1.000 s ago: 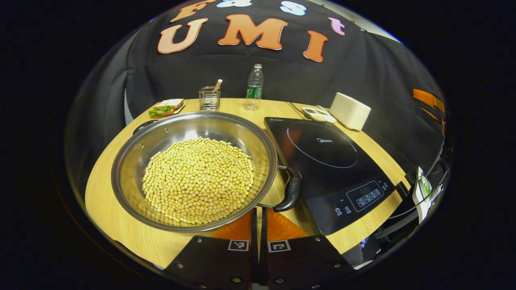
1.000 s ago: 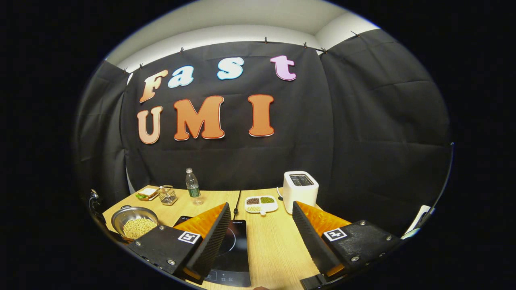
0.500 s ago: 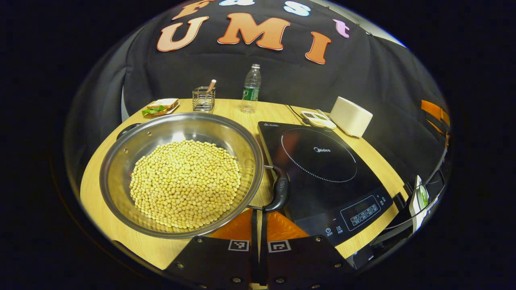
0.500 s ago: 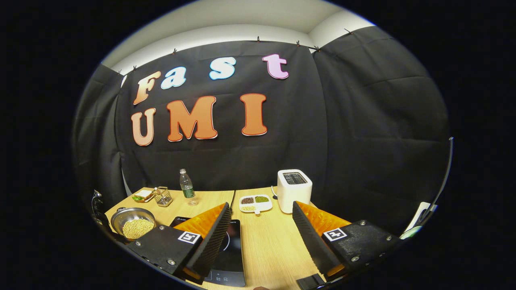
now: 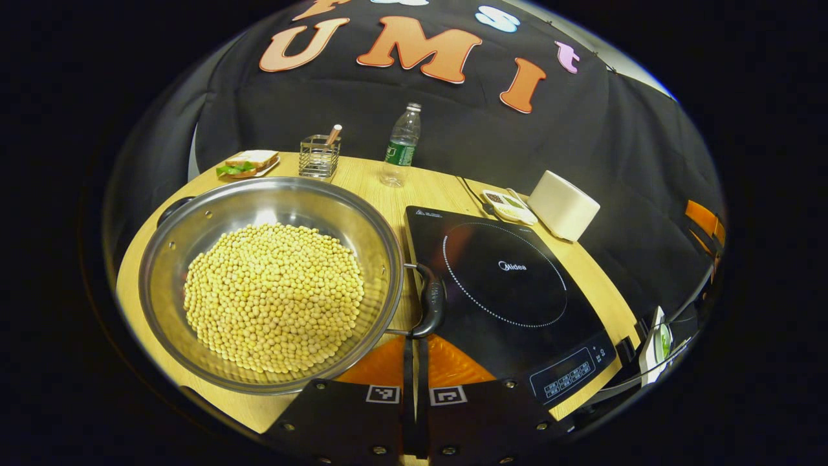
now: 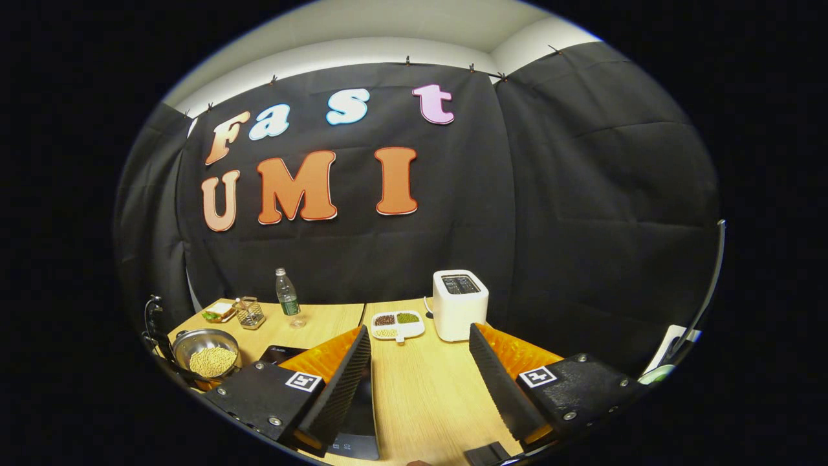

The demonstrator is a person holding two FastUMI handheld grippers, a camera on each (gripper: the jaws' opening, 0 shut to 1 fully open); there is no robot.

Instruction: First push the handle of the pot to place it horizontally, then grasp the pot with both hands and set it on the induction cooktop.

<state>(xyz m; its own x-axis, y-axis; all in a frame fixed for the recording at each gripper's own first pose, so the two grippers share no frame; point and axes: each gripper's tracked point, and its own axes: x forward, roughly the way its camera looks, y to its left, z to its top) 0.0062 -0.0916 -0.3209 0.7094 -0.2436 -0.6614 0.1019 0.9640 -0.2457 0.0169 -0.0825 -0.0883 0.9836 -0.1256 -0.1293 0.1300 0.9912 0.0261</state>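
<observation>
The pot (image 5: 272, 285) sits on the tabletop (image 5: 427, 188) beside the cooktop (image 5: 511, 285), left tongs (image 5: 414, 353) pressed together nudging its handle (image 5: 432, 303), right tongs (image 6: 417, 382) spread, grasping likely next.

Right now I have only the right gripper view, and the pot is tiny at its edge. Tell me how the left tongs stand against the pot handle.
Observer: The left tongs are shut, with their tips right at the near end of the black handle. I cannot tell whether they touch it.
Operator: Say what lies beside that handle.
Observer: The induction cooktop. In the left gripper view the handle's grip overlaps its near edge.
Operator: Find me a grip point for the other side.
Observer: A second black handle sits on the opposite rim of the pot, away from the cooktop.
</observation>
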